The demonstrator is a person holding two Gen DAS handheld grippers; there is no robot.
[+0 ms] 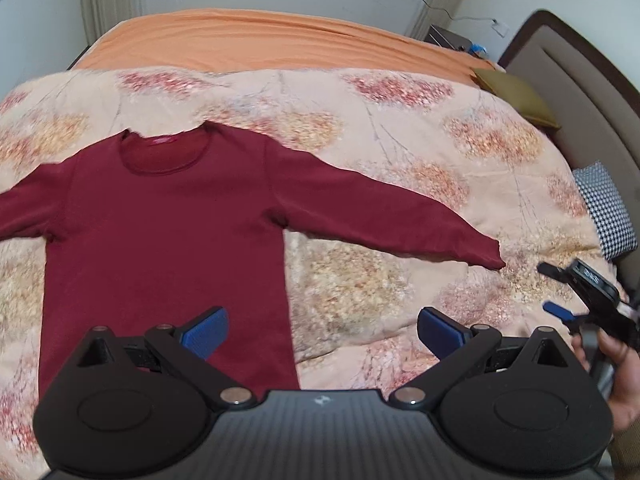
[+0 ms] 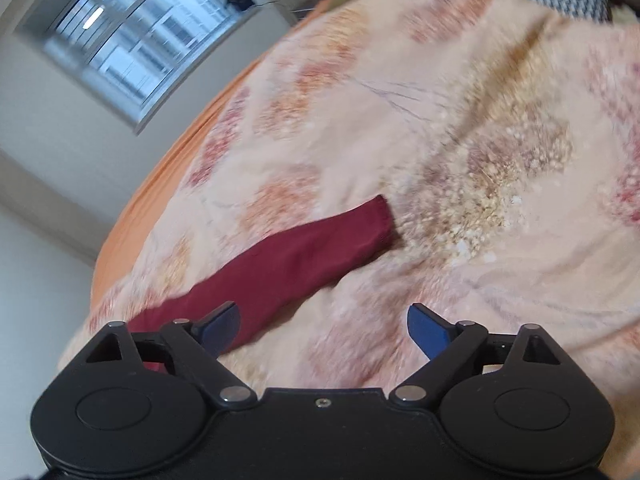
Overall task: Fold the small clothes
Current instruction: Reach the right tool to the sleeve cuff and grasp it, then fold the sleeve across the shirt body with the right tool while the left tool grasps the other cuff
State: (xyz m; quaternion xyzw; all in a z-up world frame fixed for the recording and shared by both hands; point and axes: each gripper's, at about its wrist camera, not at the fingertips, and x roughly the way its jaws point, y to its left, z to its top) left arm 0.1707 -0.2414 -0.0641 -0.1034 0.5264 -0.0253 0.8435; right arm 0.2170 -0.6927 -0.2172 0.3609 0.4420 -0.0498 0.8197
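Two sets of tongs are in our hands, both tilted steeply down toward the bed. Our left tongs (image 1: 322, 330) stand wide apart with nothing between their blue pads (image 1: 208, 330); the near-left pad hangs over the lower body of the maroon shirt (image 1: 160, 216), apart from the cloth as far as we can tell. Our right tongs (image 2: 322, 330) are also apart and empty, their left pad over the shirt's right sleeve (image 2: 288, 256), which runs up and away from them to a cuff ahead of the gap. In the left wrist view those right tongs (image 1: 560, 292) appear at the far right edge, our right hand (image 1: 612, 368) wrapped around the handle, just beyond the sleeve's cuff. The shirt lies flat and face up on the floral quilt (image 1: 380, 140), neckline pointing away from us, both sleeves spread outward. Beyond the quilt we see an orange sheet (image 1: 260, 40), an olive pillow (image 1: 516, 96) far right, and a window (image 2: 132, 36).
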